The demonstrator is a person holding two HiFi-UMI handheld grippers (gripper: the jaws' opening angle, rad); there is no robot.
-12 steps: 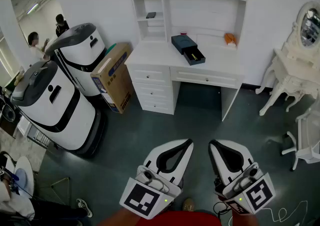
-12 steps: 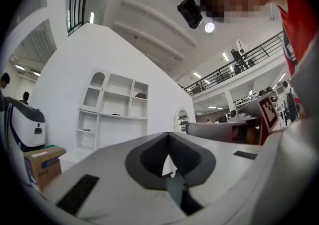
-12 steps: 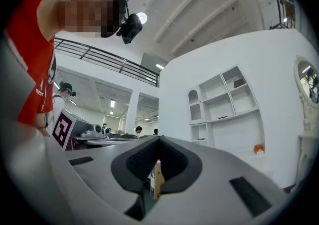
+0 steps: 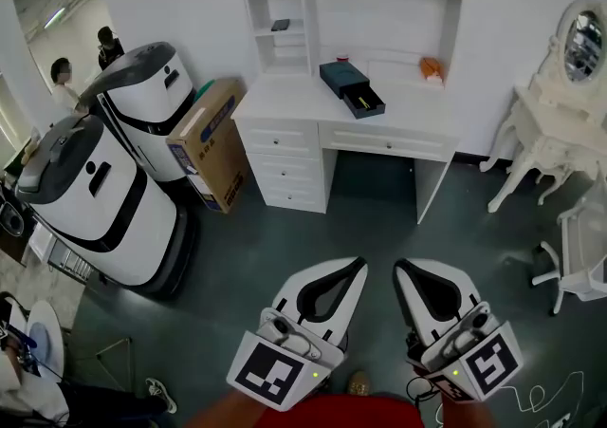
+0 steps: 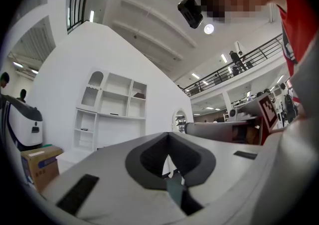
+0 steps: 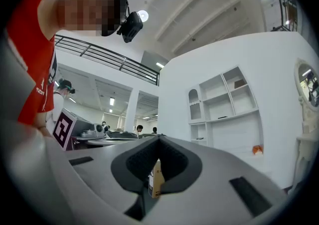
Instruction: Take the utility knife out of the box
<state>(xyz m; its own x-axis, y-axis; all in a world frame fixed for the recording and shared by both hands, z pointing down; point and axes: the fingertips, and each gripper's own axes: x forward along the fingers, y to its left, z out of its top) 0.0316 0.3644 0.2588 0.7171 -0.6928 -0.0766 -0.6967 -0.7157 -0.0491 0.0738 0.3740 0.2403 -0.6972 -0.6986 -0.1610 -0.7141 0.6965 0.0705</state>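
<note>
Grippers sit side by side at the bottom of the head view, the left gripper [image 4: 353, 270] and right gripper [image 4: 406, 272] both clenched on nothing. The dark box [image 4: 340, 77] rests on the white desk [image 4: 285, 96] at upper centre, well apart from them. Its tray [image 4: 367, 103] is slid out, and any knife inside is too small to make out.

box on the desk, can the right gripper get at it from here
Probably not yet: the box sits on the white desk across the room, far beyond the right gripper, whose fingers are shut. The floor between looks free, so walking closer should do.
</note>
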